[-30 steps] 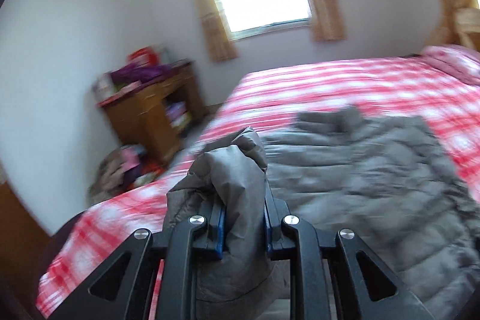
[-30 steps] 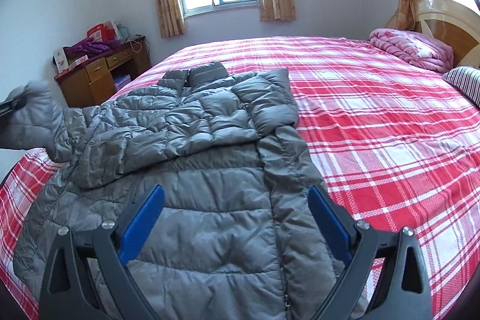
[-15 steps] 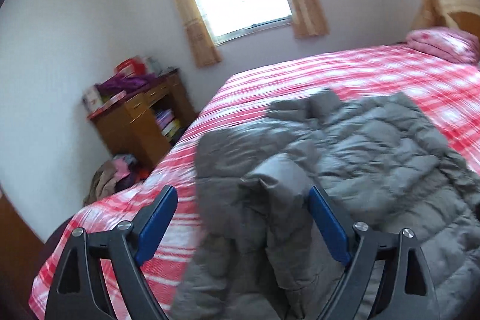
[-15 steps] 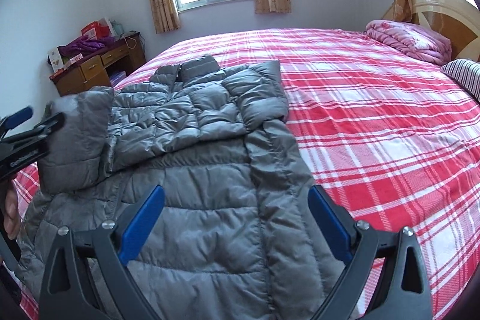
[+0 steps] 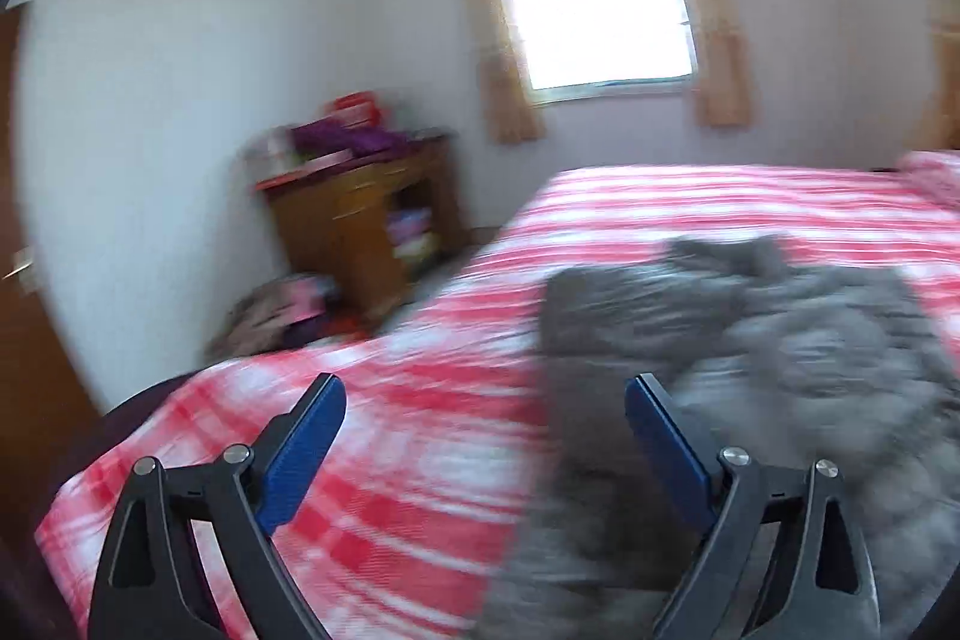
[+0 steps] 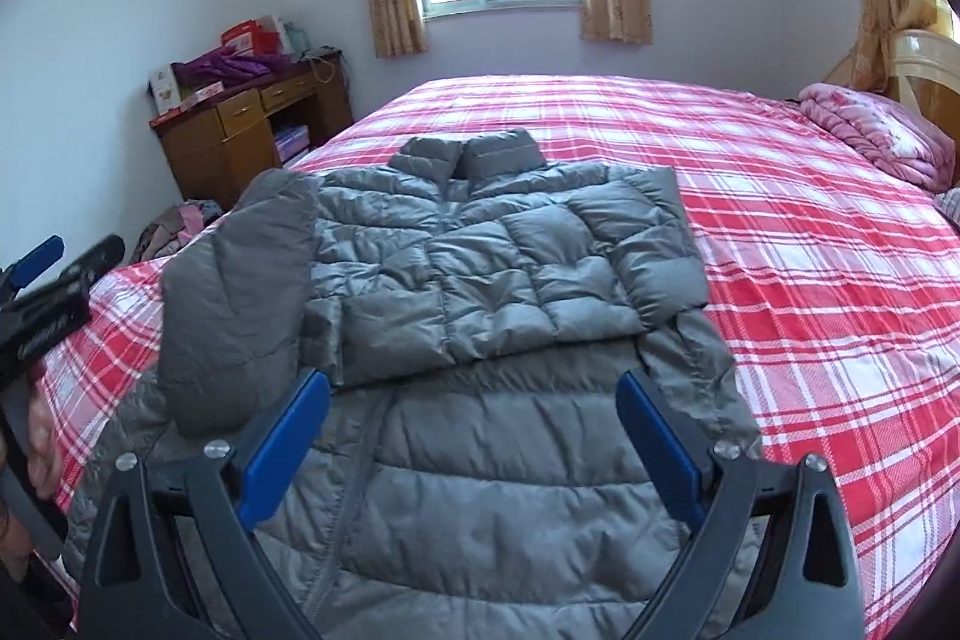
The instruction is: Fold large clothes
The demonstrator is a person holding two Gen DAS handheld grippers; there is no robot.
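Left gripper [image 5: 483,403] is held with jaws spread wide, nothing gripped. Right gripper [image 6: 474,403] is likewise held agape and unloaded.

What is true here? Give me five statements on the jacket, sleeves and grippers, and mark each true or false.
1. The jacket lies on the bed. True.
2. The left gripper is shut on a sleeve. False: its jaws stand open with nothing between them.
3. The right gripper is open above the jacket's lower half. True.
4. The sleeve on the headboard side is folded onto the chest. True.
5. The jacket is red. False: it is grey; the bed cover is red plaid.
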